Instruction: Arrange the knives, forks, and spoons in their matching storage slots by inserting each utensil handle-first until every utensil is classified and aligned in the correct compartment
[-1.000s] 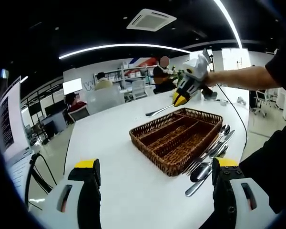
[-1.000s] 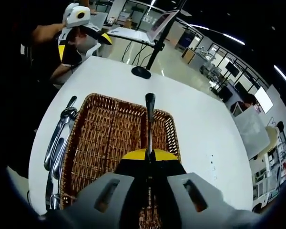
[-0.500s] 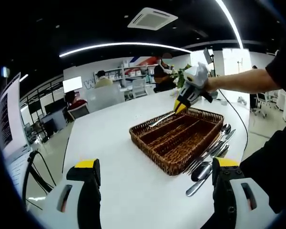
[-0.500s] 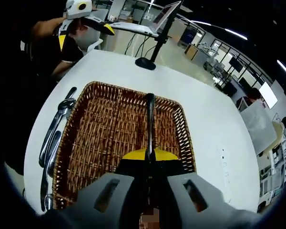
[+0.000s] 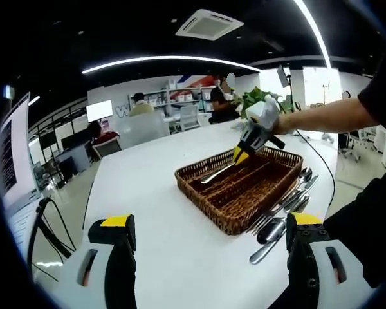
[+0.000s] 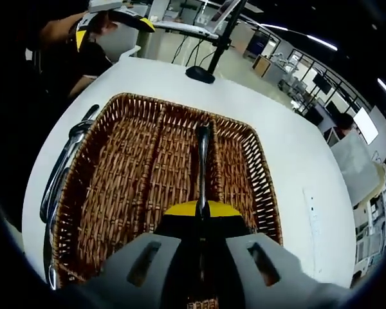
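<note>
Since the earlier frames the right gripper [image 5: 243, 153] had come down from above the table's far side to the basket [image 5: 226, 217], and the utensil [image 6: 202, 167] in its jaws had dropped from clear of the rim to inside the weave.

In the right gripper view, the right gripper [image 6: 201, 210] was clamped on the utensil, jaws together on one end. The working end was hidden between the jaws, so its type could not be told. The free handle end pointed forward, down the length of the basket [image 6: 116, 193], and lay over the divider between the middle and right-hand compartments; which compartment it was entering could not be told. Loose cutlery [image 6: 61, 174] lay on the table [image 6: 289, 148] just beside the basket's left rim, in a row along it.

In the left gripper view, the left gripper [image 5: 209, 254] hovered over the table's [image 5: 154, 193] near edge, jaws wide apart and holding nothing, well apart from the basket. The cutlery [image 5: 282, 212] lay between the basket's right rim and the table's right edge, spoon bowls among it. Beyond, the right gripper, held by a person's arm [image 5: 321, 114] reaching in from the right, angled down over the basket's far part with the utensil [image 5: 219, 172] slanting into it.
</note>
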A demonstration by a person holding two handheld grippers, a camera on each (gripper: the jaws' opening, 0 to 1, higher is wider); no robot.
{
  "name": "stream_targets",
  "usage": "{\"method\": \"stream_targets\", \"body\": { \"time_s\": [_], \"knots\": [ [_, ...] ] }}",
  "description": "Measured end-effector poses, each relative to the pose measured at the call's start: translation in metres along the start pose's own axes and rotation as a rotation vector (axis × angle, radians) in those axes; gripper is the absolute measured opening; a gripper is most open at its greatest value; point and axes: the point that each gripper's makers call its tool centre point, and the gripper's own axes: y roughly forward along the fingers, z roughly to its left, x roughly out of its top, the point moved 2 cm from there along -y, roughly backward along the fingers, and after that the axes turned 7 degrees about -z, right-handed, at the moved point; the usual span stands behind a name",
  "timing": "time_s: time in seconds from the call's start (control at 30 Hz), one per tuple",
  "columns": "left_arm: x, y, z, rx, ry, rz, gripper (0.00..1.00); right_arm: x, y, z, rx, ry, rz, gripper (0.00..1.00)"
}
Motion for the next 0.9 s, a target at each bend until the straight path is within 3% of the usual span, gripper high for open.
{"method": "stream_targets", "body": {
  "time_s": [0.17,0.53,0.63,0.77,0.9],
  "knots": [
    [0.003,0.0,-0.001,-0.001,0.001,-0.001,0.99,-0.01,0.007,0.001,-0.001,-0.02,0.044,0.0],
    [0.002,-0.003,-0.004,0.003,-0.003,-0.003,0.99,-0.018,0.019,0.006,0.013,-0.018,0.07,0.01],
    [0.003,-0.004,-0.005,0.003,-0.003,-0.007,0.99,-0.022,0.021,0.003,-0.009,0.022,0.08,0.01],
    [0.004,-0.005,-0.006,0.003,-0.001,-0.009,0.99,-0.024,0.027,0.01,-0.007,-0.035,0.124,0.01],
    [0.007,-0.007,-0.006,0.008,0.0,-0.016,0.99,-0.025,0.028,0.007,-0.015,0.019,0.107,0.02]
  ]
}}
